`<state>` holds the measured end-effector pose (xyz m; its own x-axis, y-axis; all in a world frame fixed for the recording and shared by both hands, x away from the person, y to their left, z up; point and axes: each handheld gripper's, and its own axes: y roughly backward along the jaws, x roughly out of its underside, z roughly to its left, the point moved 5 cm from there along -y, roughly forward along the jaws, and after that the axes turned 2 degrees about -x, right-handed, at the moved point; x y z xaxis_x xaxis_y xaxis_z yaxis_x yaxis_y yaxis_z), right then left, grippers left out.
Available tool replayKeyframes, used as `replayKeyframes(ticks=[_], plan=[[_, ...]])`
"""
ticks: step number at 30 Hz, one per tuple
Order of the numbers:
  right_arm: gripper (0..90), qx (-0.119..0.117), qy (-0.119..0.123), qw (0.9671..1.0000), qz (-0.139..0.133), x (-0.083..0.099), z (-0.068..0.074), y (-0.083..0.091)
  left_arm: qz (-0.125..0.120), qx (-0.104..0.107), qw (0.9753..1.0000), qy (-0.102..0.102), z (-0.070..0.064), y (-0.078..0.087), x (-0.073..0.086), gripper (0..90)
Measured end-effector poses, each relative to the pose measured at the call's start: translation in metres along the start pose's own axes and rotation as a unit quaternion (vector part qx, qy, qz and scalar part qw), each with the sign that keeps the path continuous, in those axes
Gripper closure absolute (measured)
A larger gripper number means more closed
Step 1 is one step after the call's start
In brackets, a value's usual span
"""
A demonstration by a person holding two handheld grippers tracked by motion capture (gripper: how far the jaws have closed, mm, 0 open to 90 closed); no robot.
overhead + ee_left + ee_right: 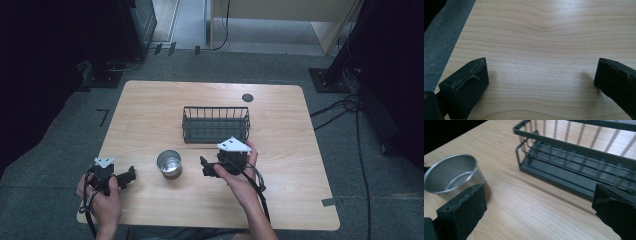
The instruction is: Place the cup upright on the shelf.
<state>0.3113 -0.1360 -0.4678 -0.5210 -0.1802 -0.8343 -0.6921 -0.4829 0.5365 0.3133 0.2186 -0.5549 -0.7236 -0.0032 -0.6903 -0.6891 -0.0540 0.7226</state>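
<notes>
A shiny metal cup [169, 163] stands upright and empty on the wooden table [150, 110], just in front of a dark wire basket [215, 124]. My right gripper [204, 166] is open a little to the cup's right, its jaws pointing left toward it. Through the right gripper view the cup [449, 173] sits beyond the left jaw and the basket [579, 162] runs across the upper right, with bare wood between the jaws. My left gripper [131, 175] rests near the table's front left corner, open, with nothing but wood grain [541, 75] between its jaws.
A small dark round disc [247, 97] lies near the table's far edge. Grey carpet [50, 165] surrounds the table, with cables [345, 107] on the floor at the right and dark stands at the back corners. The table's left edge [456, 42] runs close to the left jaw.
</notes>
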Motion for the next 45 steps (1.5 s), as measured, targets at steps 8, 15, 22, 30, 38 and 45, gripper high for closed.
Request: replayKeyframes(ticks=[8,15,22,30,38,45], plan=[[0.0,-0.046,0.017,0.9988,0.001,-0.002,0.034,-0.016,0.0,0.0,1.0,0.0,0.0,0.0,0.0,0.0],[0.0,-0.072,0.03,0.997,-0.007,-0.002,0.057,-0.029,0.0,0.0,1.0,0.0,0.0,0.0,0.0,0.0],[0.0,-0.093,0.038,0.9949,-0.011,-0.002,0.076,-0.044,0.0,0.0,1.0,0.0,0.0,0.0,0.0,0.0],[0.0,-0.104,0.045,0.9936,0.002,0.0,0.095,-0.066,0.0,0.0,1.0,0.0,0.0,0.0,0.0,0.0],[0.0,-0.105,0.053,0.9929,0.019,0.004,0.103,-0.083,0.0,0.0,1.0,0.0,0.0,0.0,0.0,0.0],[0.0,-0.104,0.05,0.9925,0.039,0.009,0.107,-0.1,0.0,0.0,1.0,0.0,0.0,0.0,0.0,0.0]])
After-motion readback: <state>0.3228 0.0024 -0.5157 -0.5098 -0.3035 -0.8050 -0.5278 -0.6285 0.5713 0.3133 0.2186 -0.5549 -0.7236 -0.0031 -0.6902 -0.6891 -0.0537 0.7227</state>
